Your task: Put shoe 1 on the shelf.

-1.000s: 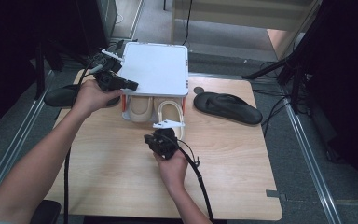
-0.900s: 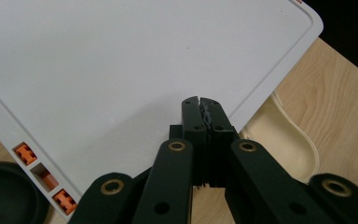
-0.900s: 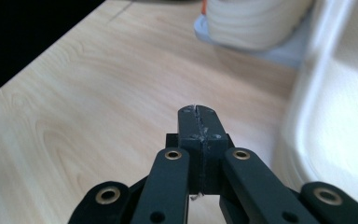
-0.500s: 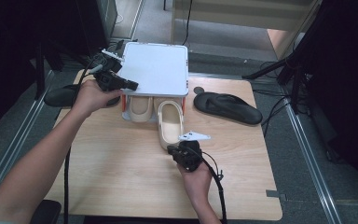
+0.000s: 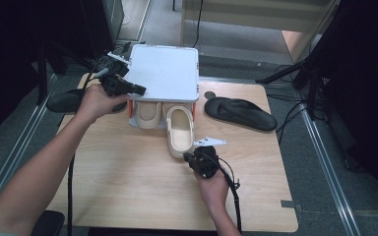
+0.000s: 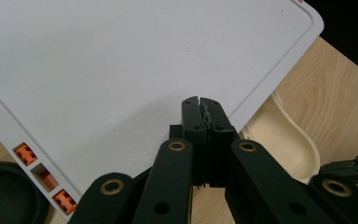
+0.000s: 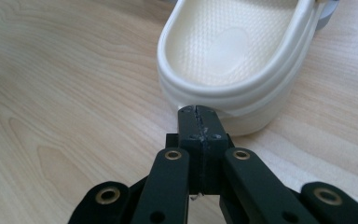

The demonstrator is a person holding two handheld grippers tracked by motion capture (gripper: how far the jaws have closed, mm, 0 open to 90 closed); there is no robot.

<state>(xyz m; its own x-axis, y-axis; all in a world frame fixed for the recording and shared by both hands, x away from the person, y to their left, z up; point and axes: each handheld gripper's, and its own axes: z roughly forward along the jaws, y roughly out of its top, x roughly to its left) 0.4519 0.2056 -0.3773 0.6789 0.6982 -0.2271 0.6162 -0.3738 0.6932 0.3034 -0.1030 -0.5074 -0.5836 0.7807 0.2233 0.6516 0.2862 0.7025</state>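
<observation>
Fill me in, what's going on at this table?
A person works two grippers at a wooden table. The left gripper, shut, rests at the edge of a white lid on a shoe rack. The right gripper, also shut, sits at the heel of a cream clog that pokes halfway out from under the lid. A second clog sits beside it, and a black sandal lies to the right.
</observation>
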